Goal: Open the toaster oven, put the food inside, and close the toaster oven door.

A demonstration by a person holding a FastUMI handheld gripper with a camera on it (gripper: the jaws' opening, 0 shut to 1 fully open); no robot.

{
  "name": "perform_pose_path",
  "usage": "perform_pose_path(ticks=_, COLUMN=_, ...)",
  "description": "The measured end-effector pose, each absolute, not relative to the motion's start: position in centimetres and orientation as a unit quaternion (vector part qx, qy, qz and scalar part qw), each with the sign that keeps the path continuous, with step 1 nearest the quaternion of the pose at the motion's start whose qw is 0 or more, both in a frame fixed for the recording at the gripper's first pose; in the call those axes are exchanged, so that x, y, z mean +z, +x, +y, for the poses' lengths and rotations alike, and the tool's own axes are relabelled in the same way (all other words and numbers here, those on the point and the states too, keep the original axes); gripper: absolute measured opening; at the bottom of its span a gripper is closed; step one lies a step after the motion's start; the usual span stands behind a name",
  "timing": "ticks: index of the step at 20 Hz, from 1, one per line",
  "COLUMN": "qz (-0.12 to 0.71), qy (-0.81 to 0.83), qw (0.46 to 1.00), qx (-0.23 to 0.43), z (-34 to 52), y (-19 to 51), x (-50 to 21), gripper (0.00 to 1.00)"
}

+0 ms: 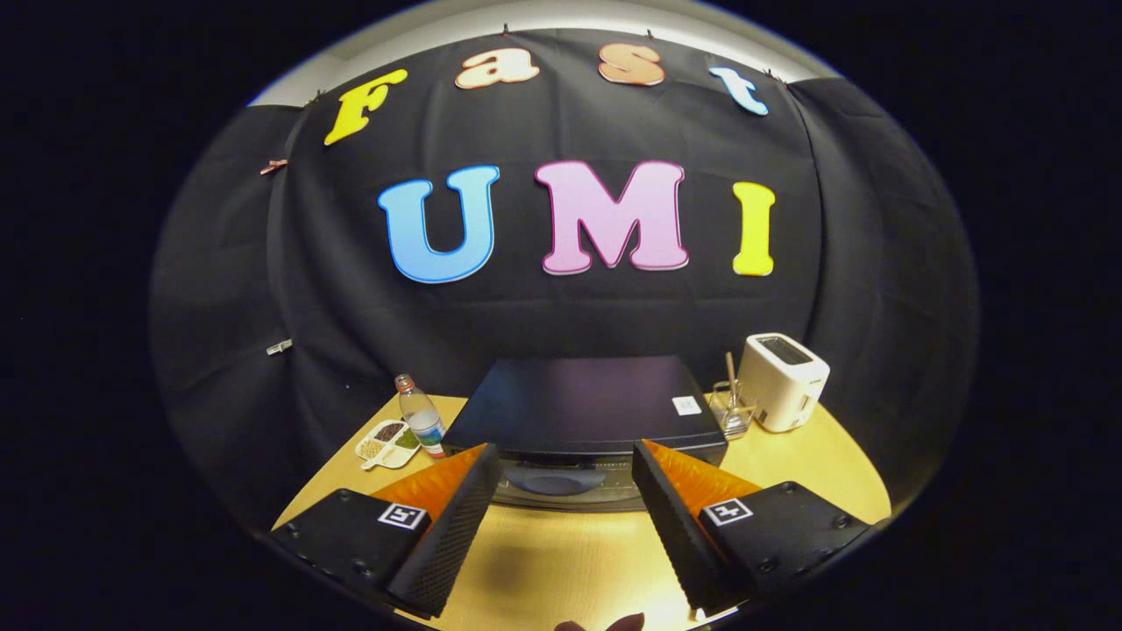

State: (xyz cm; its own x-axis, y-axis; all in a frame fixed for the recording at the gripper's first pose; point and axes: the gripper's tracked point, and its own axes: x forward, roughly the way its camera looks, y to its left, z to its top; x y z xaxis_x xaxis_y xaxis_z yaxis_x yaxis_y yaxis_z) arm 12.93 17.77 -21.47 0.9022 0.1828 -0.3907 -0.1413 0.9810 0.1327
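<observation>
Gripper (565, 478) held wide with nothing between its fingers, toaster oven (585, 407) stood at twelve o'clock just ahead, door closed, on wooden table (561, 561).

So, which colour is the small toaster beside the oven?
White, or cream; the toaster shows best in the gripper view, beyond the open tool.

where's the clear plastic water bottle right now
In the gripper view, the clear plastic water bottle stands beyond the open gripper, between the black toaster oven and a white compartment dish.

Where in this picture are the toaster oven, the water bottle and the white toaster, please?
toaster oven (583, 399): gripper view, on its dark flat top, just beyond the open gripper (565, 491).
water bottle (421, 421): gripper view, on its clear body.
white toaster (782, 386): gripper view, on its front side.
</observation>
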Motion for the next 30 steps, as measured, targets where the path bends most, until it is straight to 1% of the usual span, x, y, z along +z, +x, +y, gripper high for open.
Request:
perform_pose_path(ticks=9, qz=0.286, qy=0.037, qw=0.955, qx=0.064, z=20.7, y=18.7, x=-30.9, gripper=1.0)
perform_pose_path(ticks=16, qz=0.298, qy=0.025, qw=0.954, qx=0.039, z=20.6, y=19.4, x=-32.3, gripper=0.99)
perform_pose_path(ticks=23, qz=0.299, qy=0.025, qw=0.953, qx=0.038, z=20.0, y=14.6, x=-33.7, gripper=0.99)
perform_pose_path(ticks=30, qz=0.335, qy=0.026, qw=0.941, qx=0.043, z=19.7, y=8.9, x=-36.9, gripper=0.99)
